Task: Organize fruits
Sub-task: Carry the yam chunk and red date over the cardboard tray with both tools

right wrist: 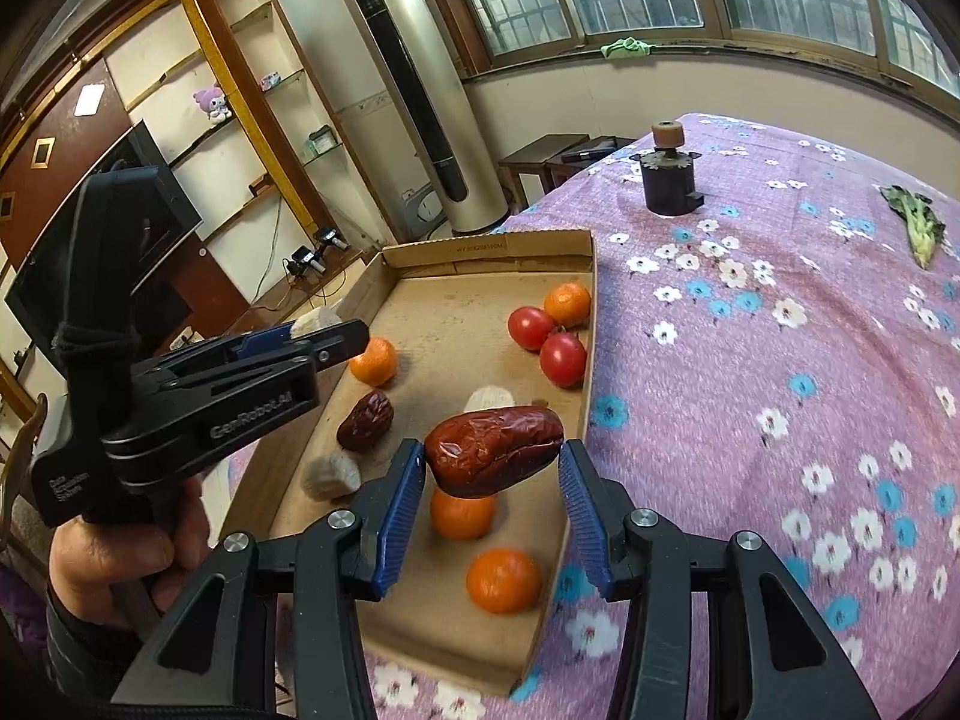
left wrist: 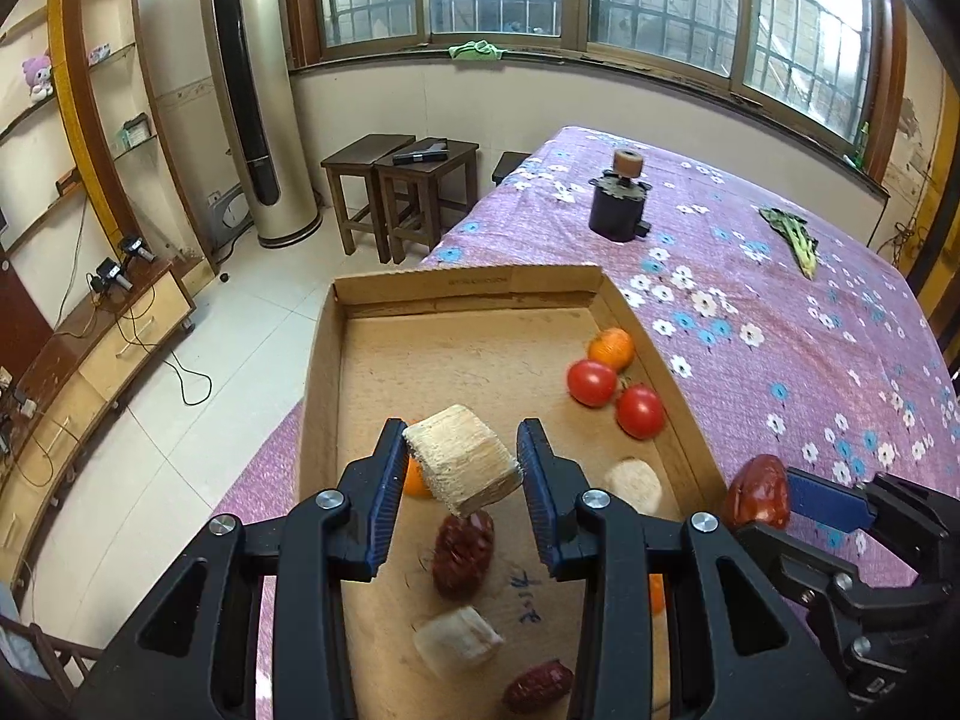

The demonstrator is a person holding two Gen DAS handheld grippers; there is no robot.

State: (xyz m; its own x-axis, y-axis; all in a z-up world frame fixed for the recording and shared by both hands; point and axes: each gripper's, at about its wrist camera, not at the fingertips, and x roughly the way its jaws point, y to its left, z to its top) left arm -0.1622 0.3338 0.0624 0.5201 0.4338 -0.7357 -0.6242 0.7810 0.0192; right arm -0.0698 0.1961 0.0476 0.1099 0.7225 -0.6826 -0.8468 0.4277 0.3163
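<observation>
My left gripper point(left wrist: 462, 462) is shut on a pale fibrous chunk point(left wrist: 465, 459), held above the cardboard tray point(left wrist: 468, 288). In the tray lie two tomatoes point(left wrist: 639, 411), an orange point(left wrist: 612, 348), a dark red date point(left wrist: 462, 552) and more pale chunks point(left wrist: 459, 639). My right gripper point(right wrist: 492, 456) is shut on a wrinkled red date point(right wrist: 495, 450) over the tray's near right side point(right wrist: 576, 420), above two oranges point(right wrist: 504, 579). The right wrist view shows the left gripper point(right wrist: 312, 327) at the left with its chunk point(right wrist: 315, 319), a hand around its grip.
The tray sits at the left edge of a table with a purple flowered cloth point(right wrist: 780, 390). A black cylinder with a brown roller on top point(left wrist: 618, 204) and a green vegetable point(left wrist: 792, 240) lie farther back. Wooden stools point(left wrist: 408, 180) stand on the floor beyond.
</observation>
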